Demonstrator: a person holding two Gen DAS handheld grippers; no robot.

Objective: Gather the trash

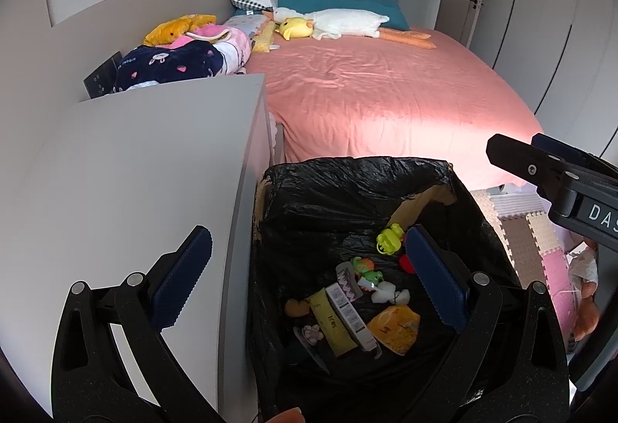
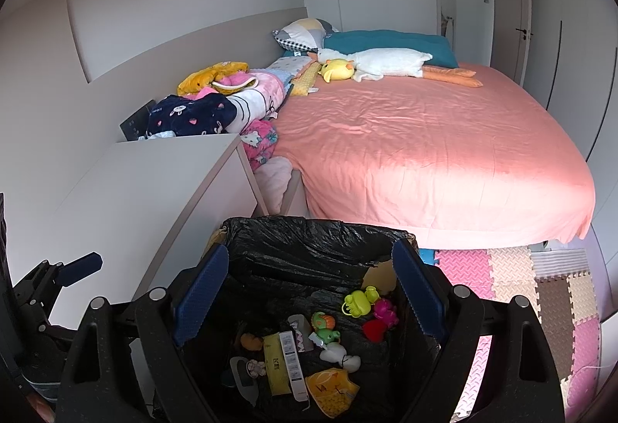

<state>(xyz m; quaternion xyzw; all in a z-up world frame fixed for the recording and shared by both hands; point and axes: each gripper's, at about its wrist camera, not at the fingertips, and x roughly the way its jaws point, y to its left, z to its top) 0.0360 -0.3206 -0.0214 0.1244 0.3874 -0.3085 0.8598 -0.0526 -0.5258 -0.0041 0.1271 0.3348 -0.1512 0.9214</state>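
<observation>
Bed (image 2: 425, 152): pink sheet, pillows and plush toys at the far end; nothing on it that reads as trash from here.
Cabinet (image 1: 146, 168): white top, bare as far as both views show; stands just beside the bin, on its left.
Floor mats (image 2: 540, 291): foam tiles to the right of the bin; no loose litter visible on the part in view.
Bin (image 1: 459, 191): black liner, on the floor at the foot of the bed, directly below both tools.
Trash (image 2: 293, 353): lies at the bin bottom: flat boxes, a yellow wrapper, small plastic toys, white scraps.
Left gripper (image 1: 309, 280): jaws wide, nothing between the pads; hangs over the bin's left edge and the cabinet side.
Right gripper (image 2: 309, 291): jaws wide, empty; points down into the bin mouth.
Step (judgement): a drop looks complete, or a pause between pick-ups; both tools empty over the bin.
Next (judgement): lift clear of the bin, scan for remaining litter; none identifiable here, so a search comes before any grasp.
</observation>
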